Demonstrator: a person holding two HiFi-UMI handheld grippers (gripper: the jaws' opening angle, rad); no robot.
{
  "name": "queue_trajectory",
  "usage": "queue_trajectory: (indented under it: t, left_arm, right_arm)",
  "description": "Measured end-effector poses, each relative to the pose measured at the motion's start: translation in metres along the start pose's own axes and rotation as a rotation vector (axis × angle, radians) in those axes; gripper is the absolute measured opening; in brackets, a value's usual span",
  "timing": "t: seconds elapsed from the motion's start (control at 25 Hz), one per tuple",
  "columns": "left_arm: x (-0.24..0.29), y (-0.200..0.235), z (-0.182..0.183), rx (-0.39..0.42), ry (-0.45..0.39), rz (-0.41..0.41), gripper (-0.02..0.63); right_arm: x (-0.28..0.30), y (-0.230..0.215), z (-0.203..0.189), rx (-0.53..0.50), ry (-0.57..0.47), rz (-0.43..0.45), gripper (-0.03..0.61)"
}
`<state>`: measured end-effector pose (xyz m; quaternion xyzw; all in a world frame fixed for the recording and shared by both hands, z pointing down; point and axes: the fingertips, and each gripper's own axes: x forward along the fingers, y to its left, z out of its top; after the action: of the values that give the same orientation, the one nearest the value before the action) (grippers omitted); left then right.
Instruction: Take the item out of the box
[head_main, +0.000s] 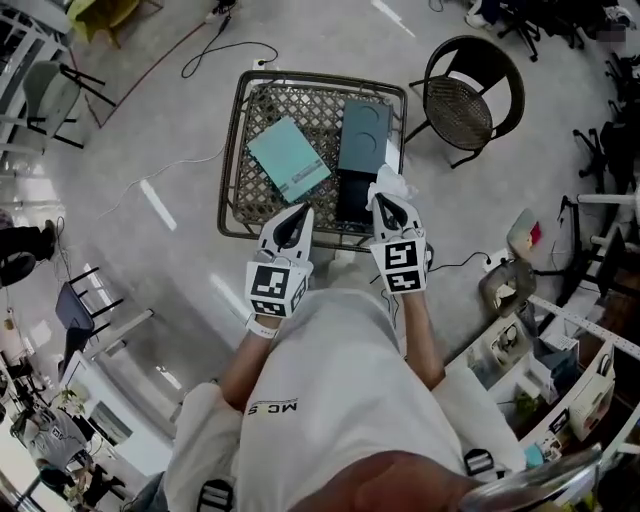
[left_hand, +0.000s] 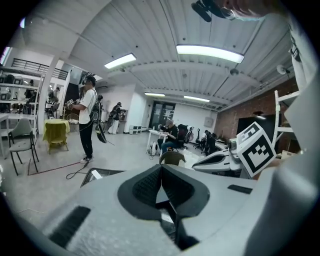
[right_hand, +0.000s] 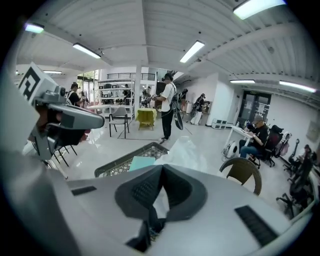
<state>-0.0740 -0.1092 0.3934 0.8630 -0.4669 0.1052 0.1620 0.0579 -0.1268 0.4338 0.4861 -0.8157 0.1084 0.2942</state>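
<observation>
Lifting the item clear of the box looks like the step in hand, and doing it well probably means drawing straight up so the thin wrapping does not snag on the box's edge or tear at the pinch point; the free gripper could steady the box if it starts to rise too

In the head view a person looks steeply down at a woven table (head_main: 232, 160) in the upper middle of the frame. The right gripper (head_main: 381, 198) has its jaws pressed together on a crumpled white plastic wrapping (head_main: 393, 184), which pokes out past the jaw tips. The right gripper view confirms this: pale translucent film is nipped between the closed pads and fans out beyond them. Whether the item sits inside that wrapping cannot be seen, but it seems to be what is coming out.

The left gripper (head_main: 299, 212), lower and to the left of the right one, has its jaws closed tip to tip with nothing between them.

Three box parts lie on the table. A dark teal box part (head_main: 362, 135) with a round recess lies at the upper right of the tabletop. A black box section (head_main: 350, 200) adjoins its near end, directly under the held wrapping; its contents are hidden. A light teal lid (head_main: 288, 160) lies tilted, well to the left, with nothing on it
</observation>
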Motion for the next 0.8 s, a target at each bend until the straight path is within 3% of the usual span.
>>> queue_trajectory:
  t: [0.4, 0.8]
  left_arm:
    - [-0.022, -0.006, 0.062, 0.038, -0.129, -0.026, 0.028]
    - [-0.035, -0.019, 0.083, 0.064, -0.196, -0.043, 0.028]
  right_arm:
    - [-0.057, -0.008, 0.064, 0.002, -0.197, -0.057, 0.015]
    - [-0.104, -0.025, 0.087, 0.075, -0.394, -0.161, 0.017]
